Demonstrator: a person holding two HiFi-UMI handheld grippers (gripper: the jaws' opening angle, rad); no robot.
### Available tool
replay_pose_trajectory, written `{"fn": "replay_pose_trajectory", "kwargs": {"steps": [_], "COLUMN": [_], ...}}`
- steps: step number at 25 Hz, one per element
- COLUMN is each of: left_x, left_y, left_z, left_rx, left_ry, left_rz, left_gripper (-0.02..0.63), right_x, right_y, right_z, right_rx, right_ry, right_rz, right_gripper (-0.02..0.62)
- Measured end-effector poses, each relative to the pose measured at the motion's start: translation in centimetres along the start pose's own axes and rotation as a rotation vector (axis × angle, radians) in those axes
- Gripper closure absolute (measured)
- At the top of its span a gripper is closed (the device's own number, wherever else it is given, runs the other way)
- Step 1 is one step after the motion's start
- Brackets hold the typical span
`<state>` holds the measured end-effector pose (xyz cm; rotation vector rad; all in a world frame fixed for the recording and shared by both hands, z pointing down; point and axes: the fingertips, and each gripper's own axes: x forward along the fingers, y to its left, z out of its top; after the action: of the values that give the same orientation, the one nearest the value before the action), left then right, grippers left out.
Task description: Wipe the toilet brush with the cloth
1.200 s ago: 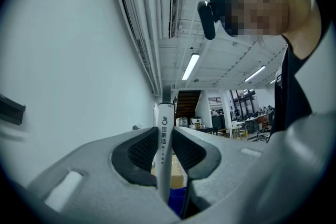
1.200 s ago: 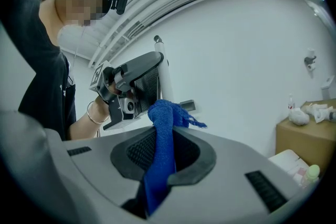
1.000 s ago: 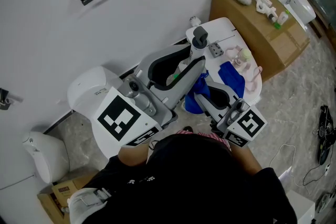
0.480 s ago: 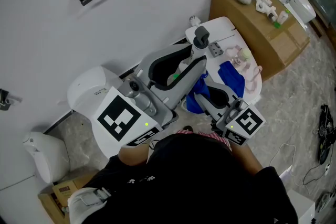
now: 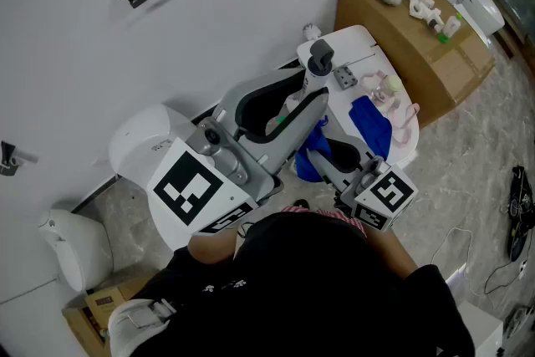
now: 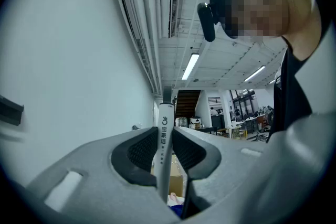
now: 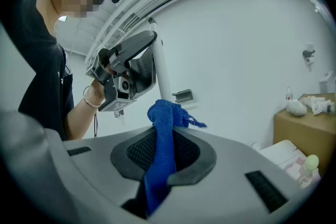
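The toilet brush's white handle (image 6: 166,113), with a grey tip and printed characters, stands upright between the jaws of my left gripper (image 6: 166,136), which is shut on it. In the head view the left gripper (image 5: 309,89) reaches up and right, and the handle's grey end (image 5: 318,54) pokes out past it. A blue cloth (image 7: 161,136) is bunched between the pads of my right gripper (image 7: 163,147), which is shut on it. In the right gripper view the cloth's top sits just below the handle (image 7: 159,68) and the left gripper (image 7: 134,73). The brush head is hidden.
A small white table (image 5: 361,42) carries a second blue cloth (image 5: 369,126), a grey part and pink items (image 5: 381,88). A cardboard box (image 5: 418,42) with toys stands at the right. A white toilet (image 5: 138,138) is at the left, and cables (image 5: 518,213) lie on the floor.
My right gripper with the cloth has crept slightly up and left towards the brush handle. The left gripper and the handle have stayed put.
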<state>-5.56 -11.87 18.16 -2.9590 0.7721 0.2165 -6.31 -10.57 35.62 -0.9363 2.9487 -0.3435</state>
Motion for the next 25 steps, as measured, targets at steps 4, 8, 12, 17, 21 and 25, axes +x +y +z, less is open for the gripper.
{"fn": "replay_pose_trajectory", "kwargs": {"steps": [4, 8, 12, 17, 21, 25], "left_x": [0.0, 0.1, 0.2, 0.4, 0.6, 0.8], "left_y": [0.0, -0.4, -0.7, -0.9, -1.2, -1.4], "left_z": [0.1, 0.1, 0.2, 0.5, 0.4, 0.3], "left_rx": [0.001, 0.005, 0.009, 0.015, 0.016, 0.014], "left_ry": [-0.002, -0.001, 0.002, 0.005, 0.011, 0.012], "left_rz": [-0.004, -0.01, -0.016, -0.02, -0.026, -0.031], "left_gripper": [0.515, 0.515, 0.515, 0.515, 0.515, 0.515], "right_x": [0.1, 0.0, -0.2, -0.3, -0.3, -0.5], "right_y": [-0.1, -0.2, -0.3, -0.3, -0.5, -0.9], "right_z": [-0.5, -1.1, -1.8, -2.6, -2.7, -3.6], "right_rx": [0.002, 0.014, 0.019, 0.027, 0.048, 0.049], "right_ry": [0.0, 0.022, 0.008, 0.009, -0.004, 0.022], "right_rz": [0.001, -0.021, -0.019, -0.014, -0.013, -0.031], "right_gripper": [0.532, 0.532, 0.532, 0.532, 0.532, 0.532]}}
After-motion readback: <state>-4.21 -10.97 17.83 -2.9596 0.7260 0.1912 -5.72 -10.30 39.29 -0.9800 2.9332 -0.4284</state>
